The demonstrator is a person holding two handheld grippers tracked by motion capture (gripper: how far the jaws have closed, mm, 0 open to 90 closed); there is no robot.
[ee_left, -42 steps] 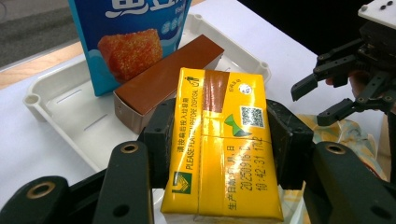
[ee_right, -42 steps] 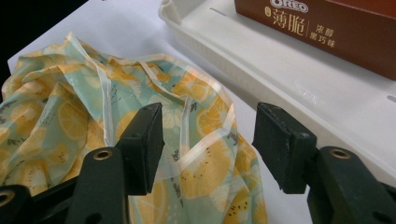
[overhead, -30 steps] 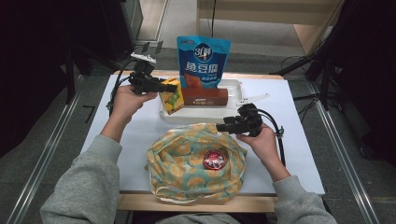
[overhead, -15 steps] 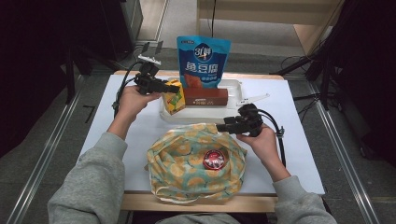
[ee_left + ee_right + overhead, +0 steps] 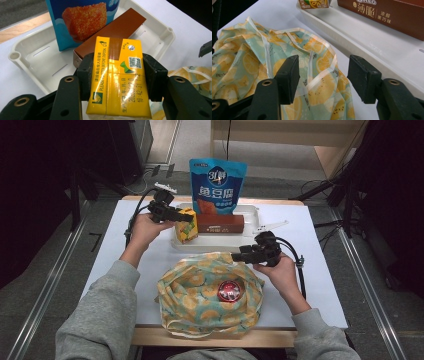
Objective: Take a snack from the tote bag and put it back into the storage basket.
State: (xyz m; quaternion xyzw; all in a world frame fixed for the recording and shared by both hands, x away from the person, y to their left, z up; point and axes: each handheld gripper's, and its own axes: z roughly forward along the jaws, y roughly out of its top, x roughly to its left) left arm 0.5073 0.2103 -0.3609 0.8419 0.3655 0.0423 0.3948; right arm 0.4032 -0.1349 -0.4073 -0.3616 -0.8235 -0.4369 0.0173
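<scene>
- Down comes the left gripper (image 5: 184,216) with the yellow juice carton (image 5: 186,225), lower than a second ago and now sitting at the left end of the white tray (image 5: 252,212).
- Its jaws are clamped on the carton's two sides; in the left gripper view the carton (image 5: 119,75) fills the gap between the black pads (image 5: 86,72), printed top face to the camera.
- Behind the carton, inside the tray (image 5: 35,60), lies the brown biscuit box (image 5: 112,31), and the blue snack pouch (image 5: 80,20) stands upright against the tray's far side.
- Over on the near side of the tray, the right gripper (image 5: 240,256) has not budged from its spot a second ago.
- Its jaws stand apart, gripping nothing, over the far edge of the lemon-print cloth bag (image 5: 207,290).
- From the right gripper view, the bag's pale trim (image 5: 322,72) runs between the pads (image 5: 289,77) without touching them.
- A red round thing (image 5: 229,291) lies on the bag, on its side away from the tray.
</scene>
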